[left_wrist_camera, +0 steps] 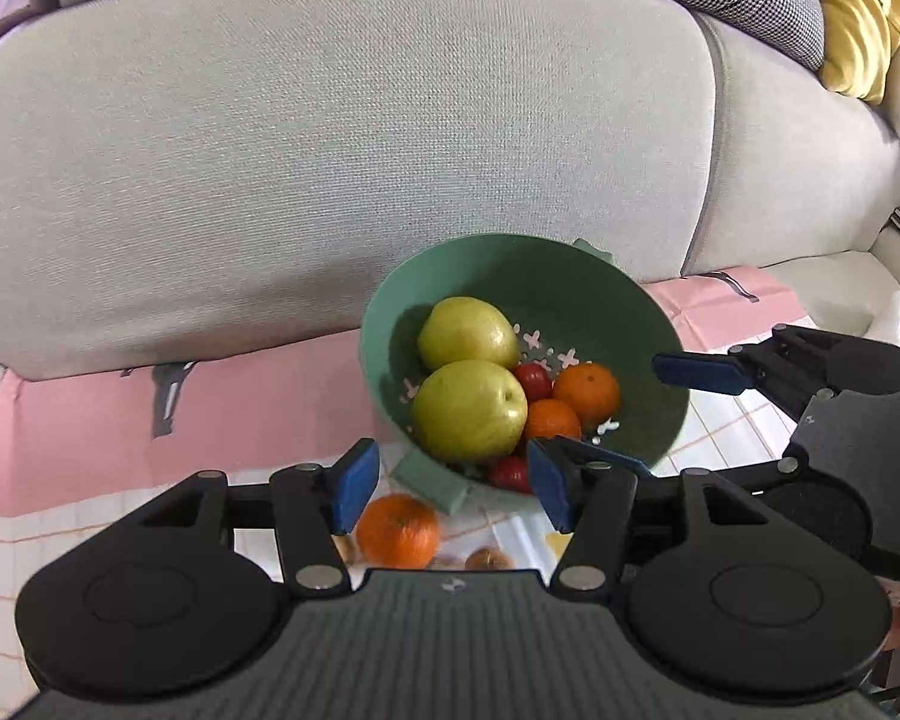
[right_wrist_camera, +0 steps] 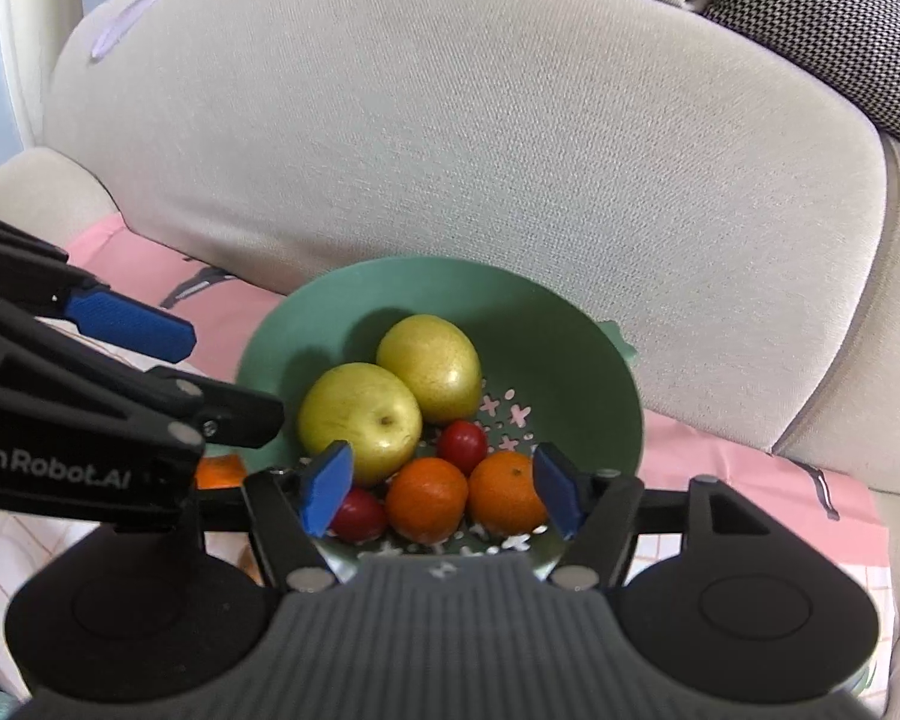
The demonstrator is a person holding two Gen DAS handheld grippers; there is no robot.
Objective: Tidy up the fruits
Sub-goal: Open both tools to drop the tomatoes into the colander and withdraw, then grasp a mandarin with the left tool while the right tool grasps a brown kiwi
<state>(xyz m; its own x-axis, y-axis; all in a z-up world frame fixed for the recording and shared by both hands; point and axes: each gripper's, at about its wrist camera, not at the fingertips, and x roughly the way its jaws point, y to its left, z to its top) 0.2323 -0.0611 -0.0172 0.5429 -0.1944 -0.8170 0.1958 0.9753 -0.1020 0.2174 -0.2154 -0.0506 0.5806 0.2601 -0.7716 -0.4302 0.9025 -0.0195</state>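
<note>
Six fruits: already in the green colander [right_wrist_camera: 570, 348], two pears, two oranges, two red ones.
Loose orange [left_wrist_camera: 397, 530]: on the checked cloth, just outside the colander.
Step (my guess): collecting it.
Left gripper [left_wrist_camera: 450, 483]: spread wide, empty, above it; lower, close.
Right gripper [right_wrist_camera: 444, 489]: wide, empty, over colander.

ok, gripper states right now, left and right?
Left gripper: open, holding nothing.
Right gripper: open, holding nothing, fingers over the bowl.

Two black claws: left claw [left_wrist_camera: 453, 492], right claw [right_wrist_camera: 444, 492], blue ribbed pads [right_wrist_camera: 327, 489], silver rivets, grey ribbed housings, white "enRobot.AI" lettering.
</note>
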